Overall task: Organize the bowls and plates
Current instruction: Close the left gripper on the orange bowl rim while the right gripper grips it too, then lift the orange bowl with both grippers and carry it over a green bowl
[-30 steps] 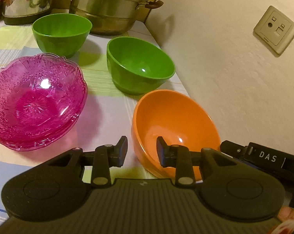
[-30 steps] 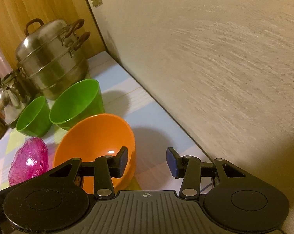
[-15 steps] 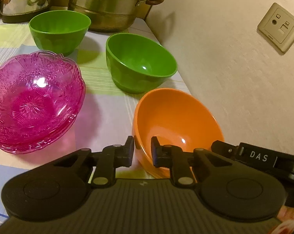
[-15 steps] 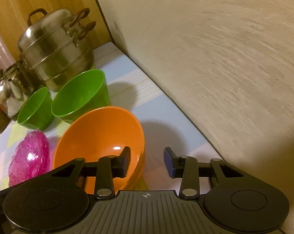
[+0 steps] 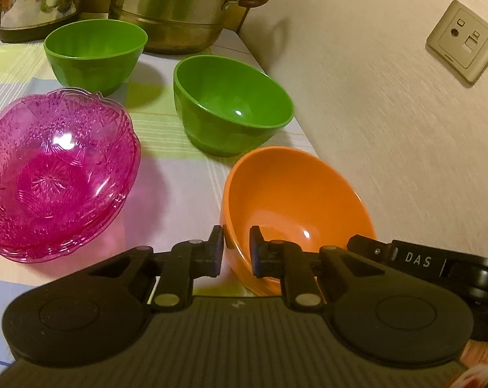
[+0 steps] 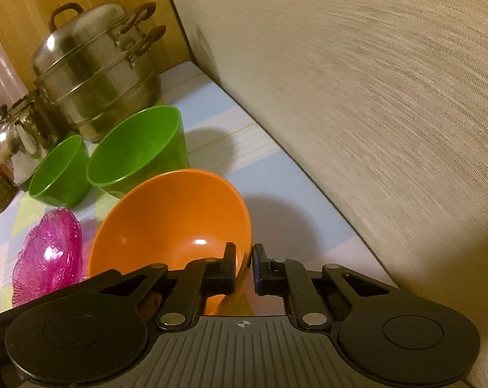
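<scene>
Jaws on both tools have just been closing. Against the frame 1 second ago, the left gripper (image 5: 237,247) now pinches the near-left rim of the orange bowl (image 5: 295,207), and the right gripper (image 6: 244,265) clamps the opposite rim. The bowl sits on the checked cloth (image 5: 176,194) beside the wall, just in front of 2 green bowls (image 5: 231,103).

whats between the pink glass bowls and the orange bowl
Only bare tablecloth: in the left wrist view nothing stands between the pink glass bowls and the orange bowl, whose near rim the left gripper has clamped in its jaws.
</scene>
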A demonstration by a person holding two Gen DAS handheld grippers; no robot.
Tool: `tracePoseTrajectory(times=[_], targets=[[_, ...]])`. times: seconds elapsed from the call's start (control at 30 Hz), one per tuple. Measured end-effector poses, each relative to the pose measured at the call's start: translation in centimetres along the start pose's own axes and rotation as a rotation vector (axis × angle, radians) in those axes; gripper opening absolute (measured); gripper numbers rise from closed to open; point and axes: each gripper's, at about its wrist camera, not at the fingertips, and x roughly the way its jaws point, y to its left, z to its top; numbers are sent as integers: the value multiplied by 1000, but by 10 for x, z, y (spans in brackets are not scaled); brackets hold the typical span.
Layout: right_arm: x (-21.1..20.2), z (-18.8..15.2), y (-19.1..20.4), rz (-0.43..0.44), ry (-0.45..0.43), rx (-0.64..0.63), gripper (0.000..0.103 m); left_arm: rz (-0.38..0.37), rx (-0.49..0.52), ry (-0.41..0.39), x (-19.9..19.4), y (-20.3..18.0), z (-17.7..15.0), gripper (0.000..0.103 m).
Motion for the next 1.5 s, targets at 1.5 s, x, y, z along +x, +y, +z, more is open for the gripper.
tracePoseTrajectory(times=[1.5], targets=[[-46,49,53,48,-133,-42,10,-2,31,-98,-51,-3,66,14]])
